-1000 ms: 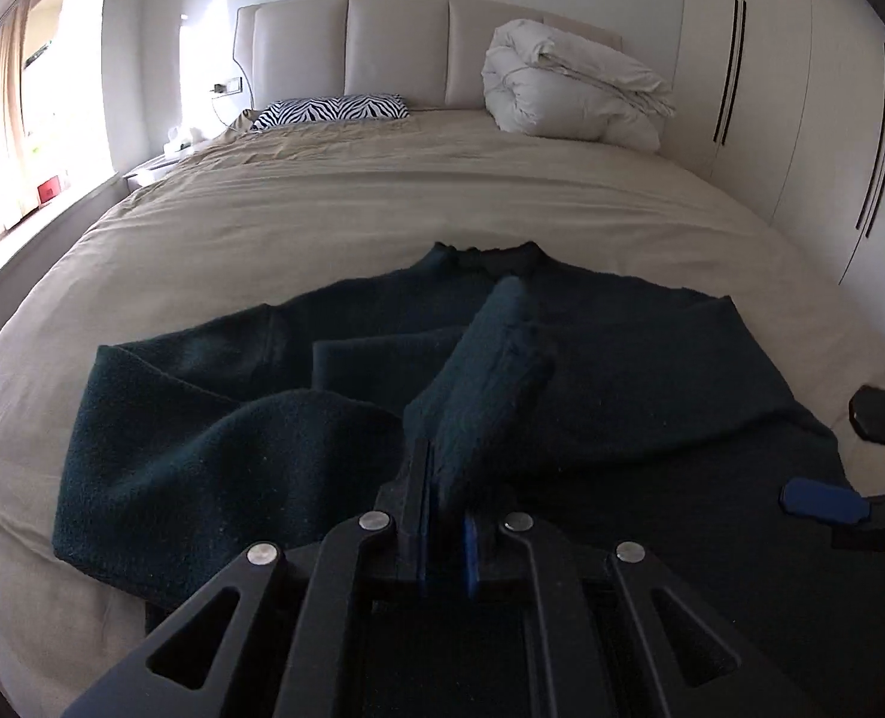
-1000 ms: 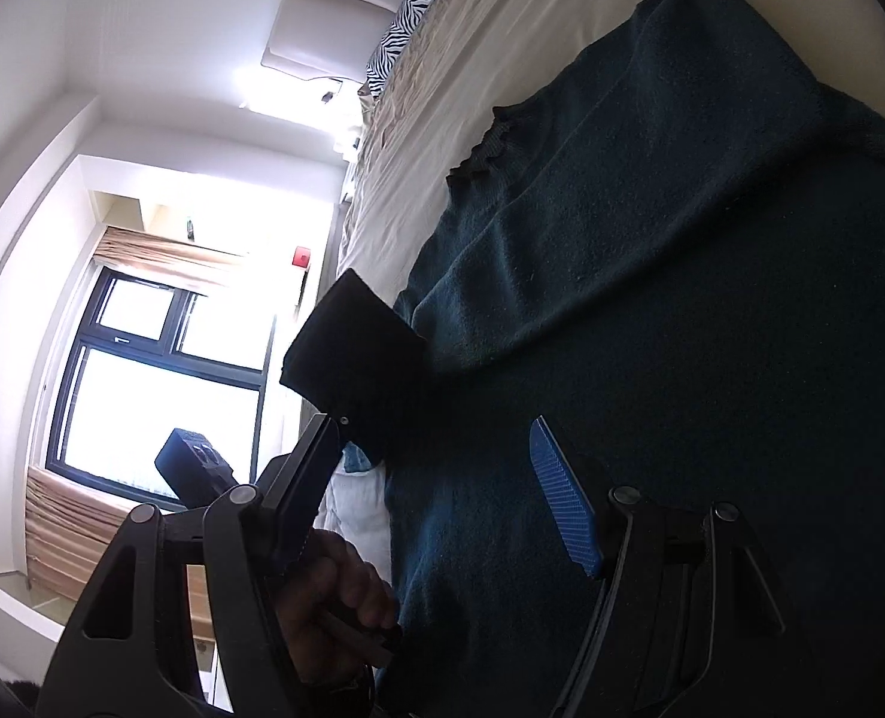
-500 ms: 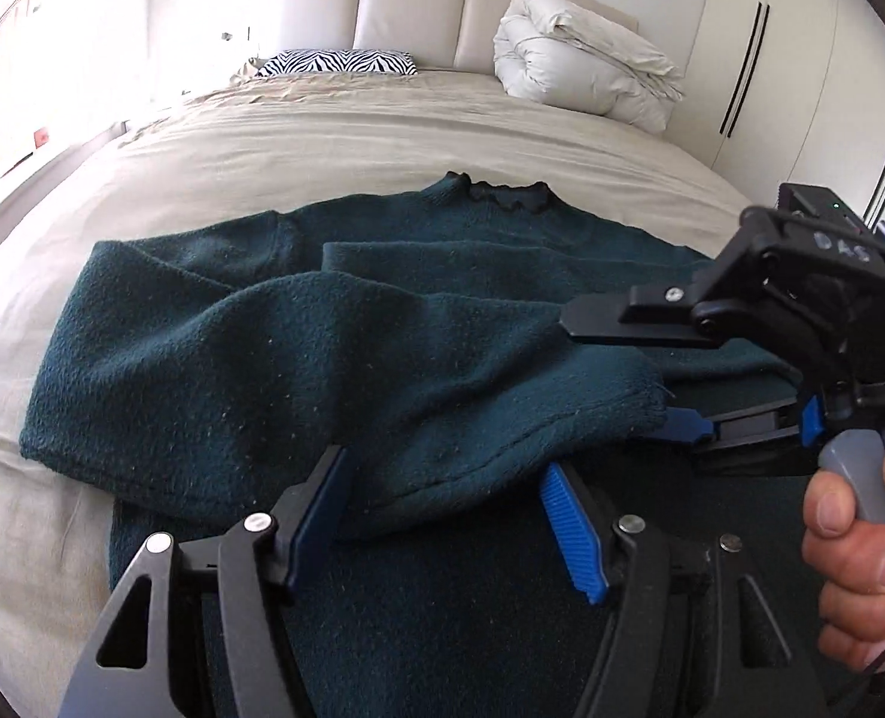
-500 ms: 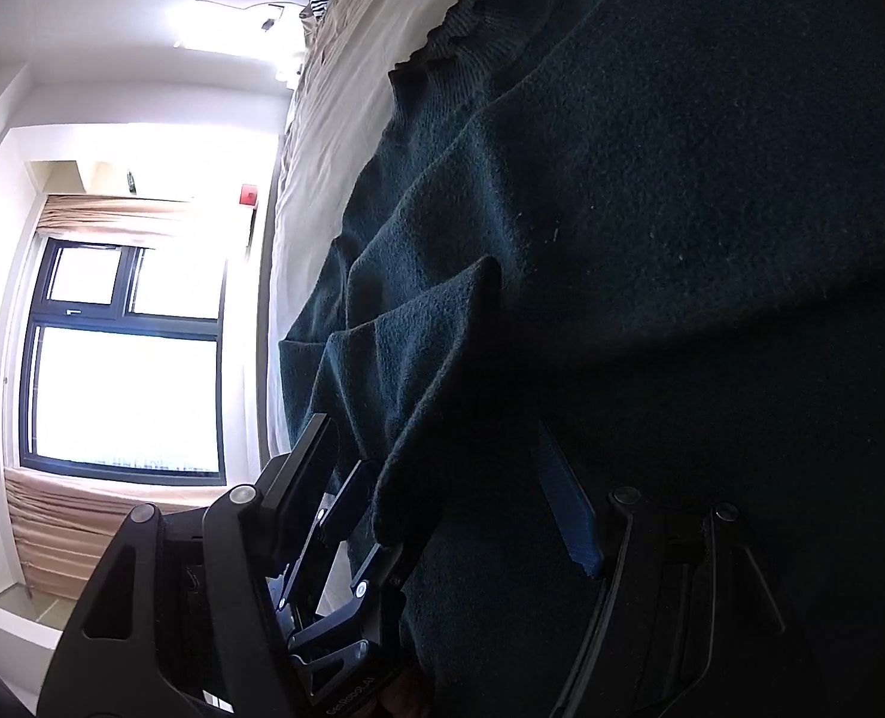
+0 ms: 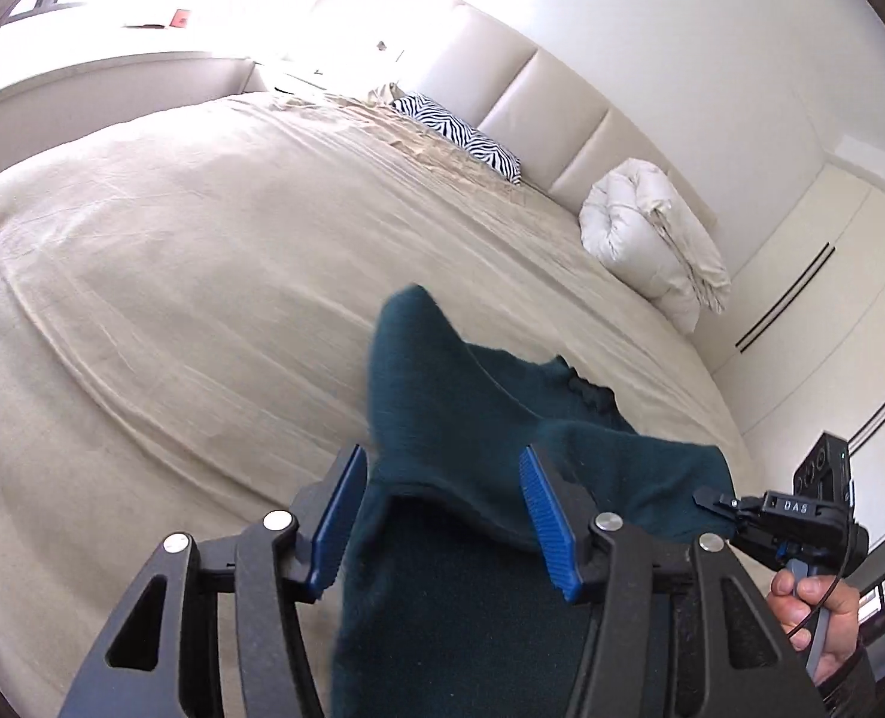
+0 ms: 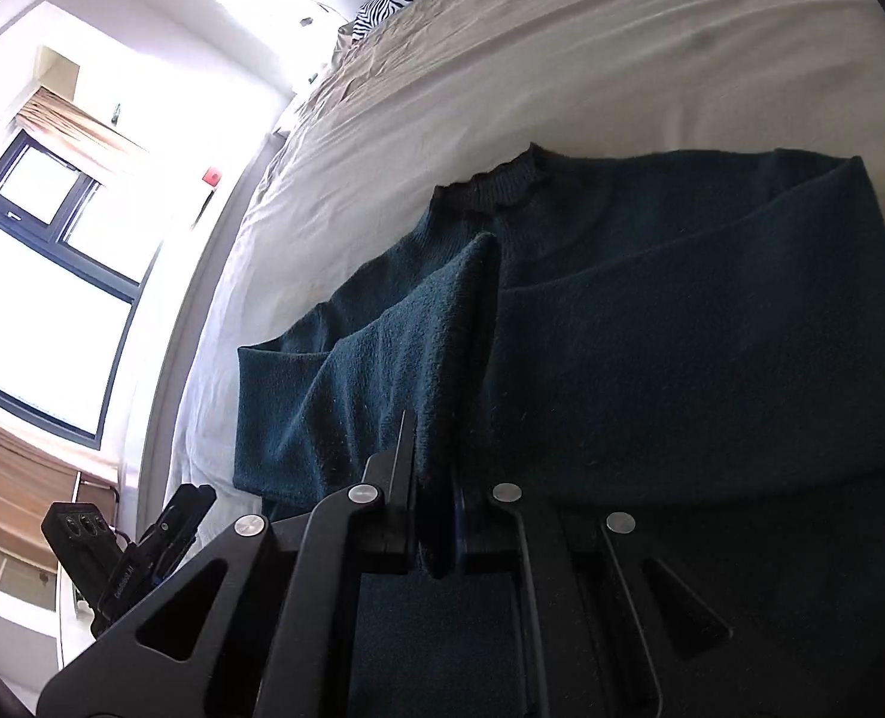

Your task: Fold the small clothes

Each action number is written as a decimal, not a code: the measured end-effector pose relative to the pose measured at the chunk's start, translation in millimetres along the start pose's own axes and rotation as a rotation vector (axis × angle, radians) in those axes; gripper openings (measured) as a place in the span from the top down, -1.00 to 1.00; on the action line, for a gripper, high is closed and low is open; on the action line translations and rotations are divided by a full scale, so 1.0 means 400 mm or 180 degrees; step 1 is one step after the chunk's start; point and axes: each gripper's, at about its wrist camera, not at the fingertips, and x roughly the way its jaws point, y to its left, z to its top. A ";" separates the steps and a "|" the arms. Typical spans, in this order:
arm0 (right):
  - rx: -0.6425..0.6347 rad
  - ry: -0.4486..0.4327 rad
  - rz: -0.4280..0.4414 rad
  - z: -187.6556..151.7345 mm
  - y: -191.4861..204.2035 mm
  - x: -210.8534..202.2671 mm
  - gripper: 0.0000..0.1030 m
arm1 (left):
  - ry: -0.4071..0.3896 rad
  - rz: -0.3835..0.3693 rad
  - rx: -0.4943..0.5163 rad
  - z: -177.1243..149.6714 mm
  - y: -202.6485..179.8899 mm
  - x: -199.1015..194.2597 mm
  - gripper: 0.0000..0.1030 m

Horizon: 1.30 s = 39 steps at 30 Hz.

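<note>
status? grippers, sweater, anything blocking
Right gripper shut on dark green knit sweater. Left gripper closing, sweater fold between its pads, not yet pinched. Sweater part-folded on beige bed. Nothing blocking.

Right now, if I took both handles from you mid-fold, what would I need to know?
Right gripper: shut on a fold of the dark green knitted sweater.
Left gripper: jaws closing, sweater edge between them, pads not pressing.
The sweater lies on the beige bed cover, collar toward the headboard.
Done: one sleeve is folded across the body.
Left: probably fold the held side over, then halve it.
</note>
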 end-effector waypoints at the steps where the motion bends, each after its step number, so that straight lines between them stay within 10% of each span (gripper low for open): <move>1: 0.0027 -0.0037 -0.0051 0.015 -0.023 -0.017 0.86 | -0.0024 -0.0011 -0.0066 0.018 0.017 -0.003 -0.03; 12: 0.0393 -0.0064 -0.0437 0.060 -0.310 -0.091 0.86 | 0.0077 -0.0148 -0.0008 0.109 0.007 0.069 0.31; 28: 0.0392 0.0014 -0.0371 0.065 -0.348 0.023 0.85 | 0.0800 0.0029 0.0486 0.088 -0.067 0.376 0.42; 30: 0.0318 0.0022 -0.0410 0.068 -0.339 0.030 0.85 | 0.0839 0.0085 0.0470 0.075 -0.040 0.403 0.68; 39: 0.0383 -0.0039 -0.0205 0.058 -0.365 0.044 0.85 | 0.0832 -0.0097 0.0310 0.082 -0.005 0.377 0.76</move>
